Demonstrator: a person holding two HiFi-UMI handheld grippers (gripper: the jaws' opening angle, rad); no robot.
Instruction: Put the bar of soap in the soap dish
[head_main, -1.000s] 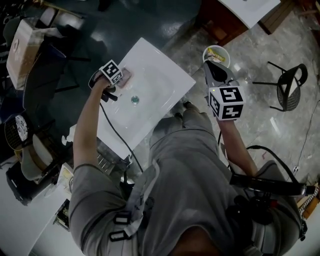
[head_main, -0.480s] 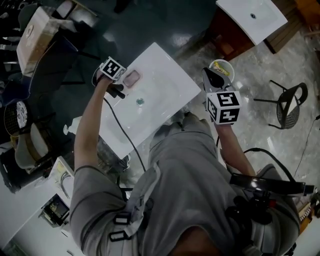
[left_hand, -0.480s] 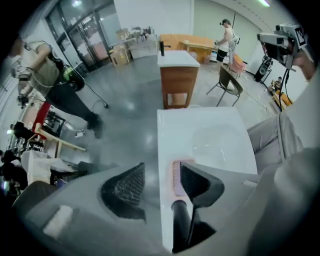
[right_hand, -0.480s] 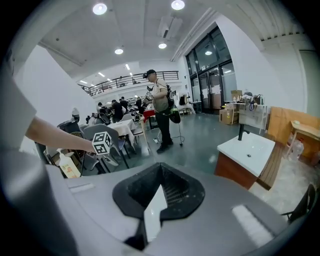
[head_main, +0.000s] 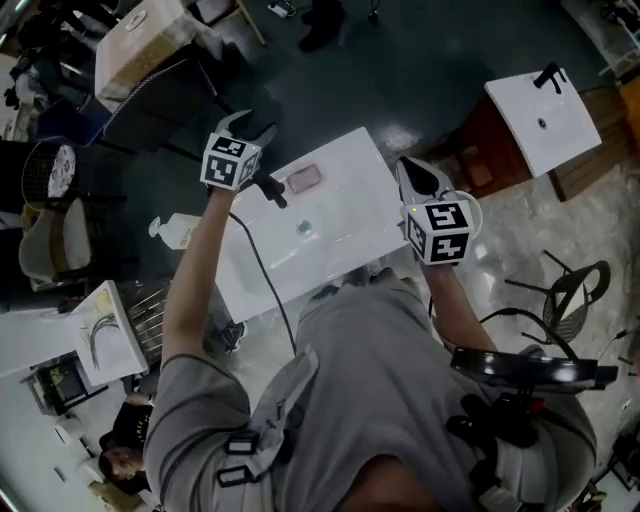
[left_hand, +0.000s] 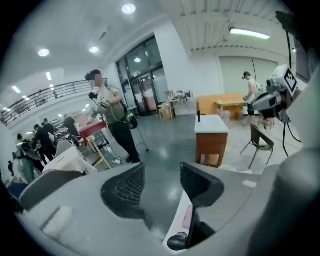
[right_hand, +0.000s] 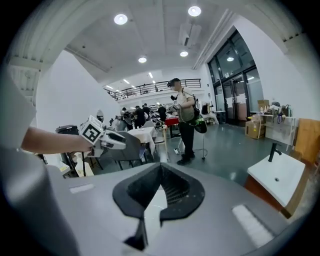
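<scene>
A pink bar of soap (head_main: 304, 179) lies on the back ledge of the white sink (head_main: 340, 240), near the drain (head_main: 304, 228). A faint pale outline rings the bar; I cannot tell whether that is a soap dish. My left gripper (head_main: 248, 128) is raised above the sink's left end, open, with nothing between its fingers. In the left gripper view (left_hand: 162, 182) the soap (left_hand: 187, 217) shows far below, past the right finger. My right gripper (head_main: 412, 172) hovers at the sink's right corner; its fingertips (right_hand: 160, 167) meet and hold nothing.
A second white sink (head_main: 543, 120) on a wooden cabinet stands at the upper right. A black chair (head_main: 575, 290) is on the right, and a white pump bottle (head_main: 180, 230) sits left of the sink. A person (left_hand: 112, 117) and others stand in the hall.
My left gripper has lifted up and away from the soap, which stays on the sink ledge. The right gripper has shifted toward the sink's right corner. The head view has swung.
</scene>
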